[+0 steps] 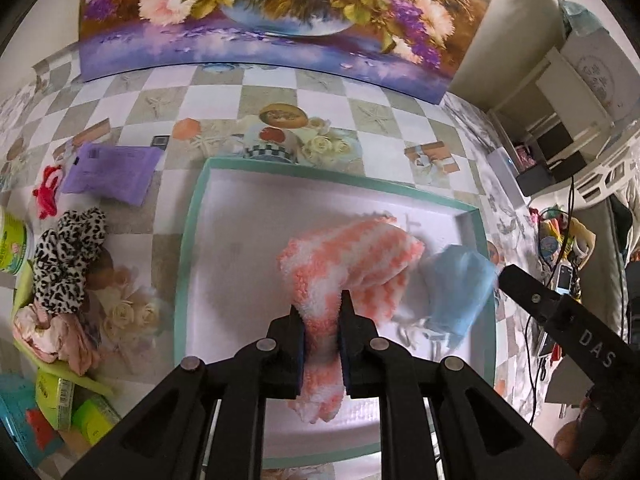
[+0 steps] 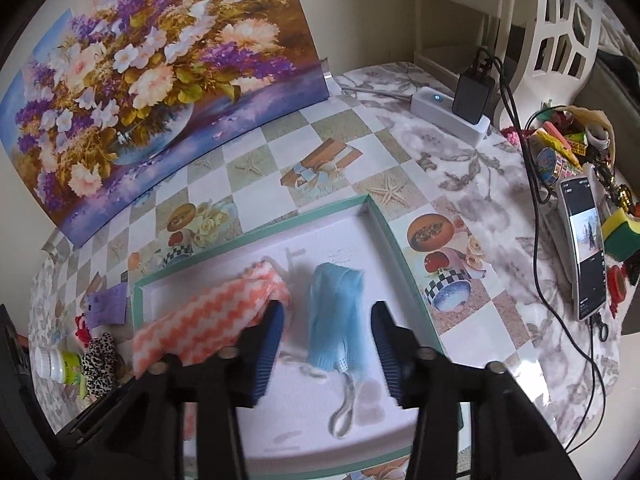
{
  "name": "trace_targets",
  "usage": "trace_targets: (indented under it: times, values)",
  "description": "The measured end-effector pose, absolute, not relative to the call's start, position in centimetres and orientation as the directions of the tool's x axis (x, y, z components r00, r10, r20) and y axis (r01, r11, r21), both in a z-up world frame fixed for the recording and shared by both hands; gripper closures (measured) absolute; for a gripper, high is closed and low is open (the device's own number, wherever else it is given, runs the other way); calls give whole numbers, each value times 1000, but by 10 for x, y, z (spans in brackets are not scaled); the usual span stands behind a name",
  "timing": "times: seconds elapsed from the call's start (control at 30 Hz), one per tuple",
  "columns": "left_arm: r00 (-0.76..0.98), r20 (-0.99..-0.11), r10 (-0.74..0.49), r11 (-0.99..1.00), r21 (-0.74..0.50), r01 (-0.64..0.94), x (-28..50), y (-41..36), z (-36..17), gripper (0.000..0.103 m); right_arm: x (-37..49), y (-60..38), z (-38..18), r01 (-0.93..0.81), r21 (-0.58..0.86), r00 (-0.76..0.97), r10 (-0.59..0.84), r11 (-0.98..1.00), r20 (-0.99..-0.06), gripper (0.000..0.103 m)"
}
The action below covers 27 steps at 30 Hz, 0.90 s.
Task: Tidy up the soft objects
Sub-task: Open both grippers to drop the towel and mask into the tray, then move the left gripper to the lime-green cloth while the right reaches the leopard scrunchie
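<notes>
the left gripper (image 1: pixel 322 320) pinches the near end of the sock (image 1: pixel 352 256), a fuzzy orange-and-white striped one, its pads pressed into the fabric from both sides. the rest of the sock lies inside the box (image 1: pixel 192 216), a shallow white tray with a teal rim, reaching toward the far right corner. just beside the sock, on its right, lies the mask (image 2: pixel 336 312), a crumpled blue face mask with its ear loops trailing toward the near edge of the box floor.

the right gripper (image 2: pixel 328 340) hangs over the mask with its fingers spread wide, one on each side of the blue cloth, holding nothing. whether the fingertips touch the box floor cannot be told.

on the checked tablecloth (image 1: pixel 224 92) left of the box sit a leopard scrunchie (image 1: pixel 64 256), a purple packet (image 1: pixel 108 170) and a small red toy (image 1: pixel 46 196). a flower painting (image 2: pixel 140 60) leans against the wall behind. to the right a phone (image 2: pixel 586 248) lies near a power strip (image 2: pixel 448 116).
</notes>
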State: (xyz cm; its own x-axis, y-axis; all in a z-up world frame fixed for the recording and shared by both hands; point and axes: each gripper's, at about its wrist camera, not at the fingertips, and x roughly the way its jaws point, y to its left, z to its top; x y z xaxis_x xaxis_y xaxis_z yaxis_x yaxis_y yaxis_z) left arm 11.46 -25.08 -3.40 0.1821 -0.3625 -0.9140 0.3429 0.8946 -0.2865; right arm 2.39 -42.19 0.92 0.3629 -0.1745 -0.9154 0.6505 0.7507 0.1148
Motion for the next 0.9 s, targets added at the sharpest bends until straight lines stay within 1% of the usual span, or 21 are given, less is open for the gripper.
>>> trace_targets:
  times: [0.07,0.1,0.2,0.23,0.27,0.3,0.33,0.4,0.43,0.47,0.53,0.6,0.63,0.73,0.9]
  values:
    - [200,-917,-344,902,-264,341,115,-249,-33,87,24,-420,12,647,106,362,-182,755,-914,51]
    - [203,-919,-339,904,-259,339,116,-247,-32,86,25,-419,12,647,102,360,-184,756,-915,48]
    - [192,-917,-348,902,-272,335,118,-245,-33,74,26,-415,12,640,94,352,-182,762,-918,45]
    - [194,-916,-353,903,-278,328,119,-243,-33,60,27,-414,12,636,92,350,-180,766,-919,44]
    - [197,-915,-352,905,-279,321,120,-242,-33,41,28,-413,11,633,89,348,-180,769,-920,41]
    - [203,-914,-351,908,-280,312,121,-241,-33,32,29,-411,11,629,80,343,-183,774,-921,38]
    - [211,-912,-352,911,-282,301,122,-238,-33,23,30,-410,11,625,72,339,-187,777,-922,36]
    - [220,-907,-359,912,-291,288,124,-234,-32,22,31,-408,10,620,62,335,-193,782,-922,30]
    - [229,-906,-356,915,-288,283,125,-232,-32,19,31,-408,10,618,61,336,-193,784,-922,28]
    - [239,-906,-350,918,-281,280,126,-231,-31,13,31,-407,10,618,61,336,-193,784,-922,25]
    - [274,-905,-325,930,-253,268,128,-226,-30,8,32,-406,10,616,56,336,-198,786,-921,17]
    - [294,-905,-308,937,-235,256,130,-221,-28,8,33,-404,10,613,34,329,-216,790,-919,3]
    - [306,-905,-297,942,-225,247,132,-217,-27,7,34,-402,10,611,18,325,-230,792,-917,0]
    - [337,-905,-261,956,-194,220,136,-206,-24,3,37,-397,9,600,0,323,-242,800,-915,0]
    - [366,-914,-175,978,-118,173,142,-182,-20,2,45,-380,9,564,-32,320,-254,825,-913,0]
